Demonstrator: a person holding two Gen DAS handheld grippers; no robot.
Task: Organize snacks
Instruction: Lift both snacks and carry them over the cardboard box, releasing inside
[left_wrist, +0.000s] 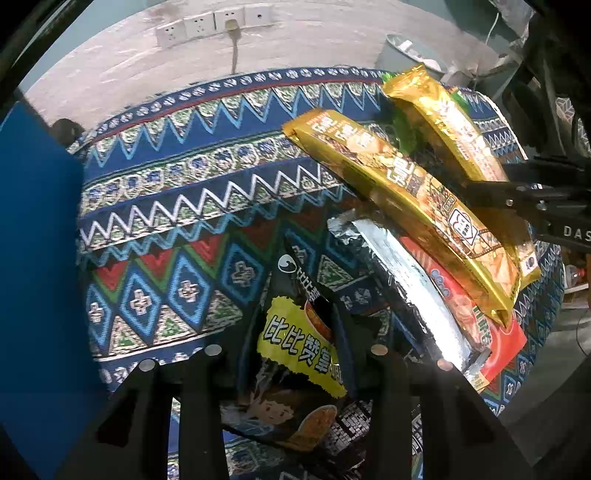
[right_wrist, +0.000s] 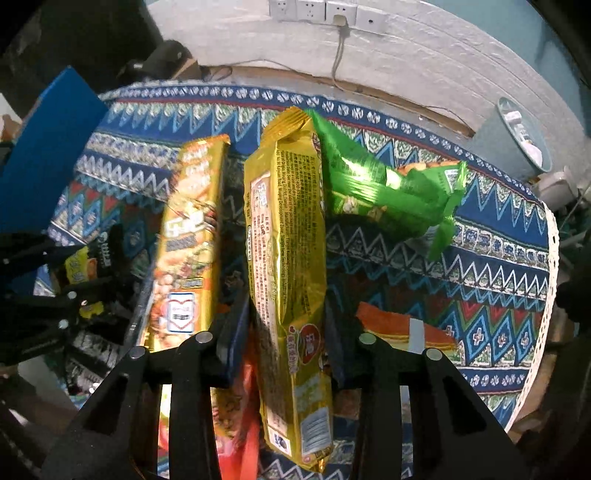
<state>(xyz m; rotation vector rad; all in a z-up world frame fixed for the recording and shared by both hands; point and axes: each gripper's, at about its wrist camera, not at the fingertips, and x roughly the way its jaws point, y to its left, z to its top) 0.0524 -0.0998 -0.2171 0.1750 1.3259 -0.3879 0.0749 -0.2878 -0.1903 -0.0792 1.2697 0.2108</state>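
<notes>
Both grippers pinch snack packs above the patterned tablecloth (right_wrist: 480, 236).

On the tablecloth, a blue box (left_wrist: 37, 258) stands at its left edge. The right gripper (right_wrist: 288, 332) clamps a long gold pack (right_wrist: 291, 288); the left gripper (left_wrist: 295, 347) clamps a dark pack (left_wrist: 299, 347). A green pack (right_wrist: 388, 195) lies beyond the gold one.

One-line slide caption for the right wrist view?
Right gripper clamps a gold snack pack above the patterned tablecloth, green packets beside it.
</notes>
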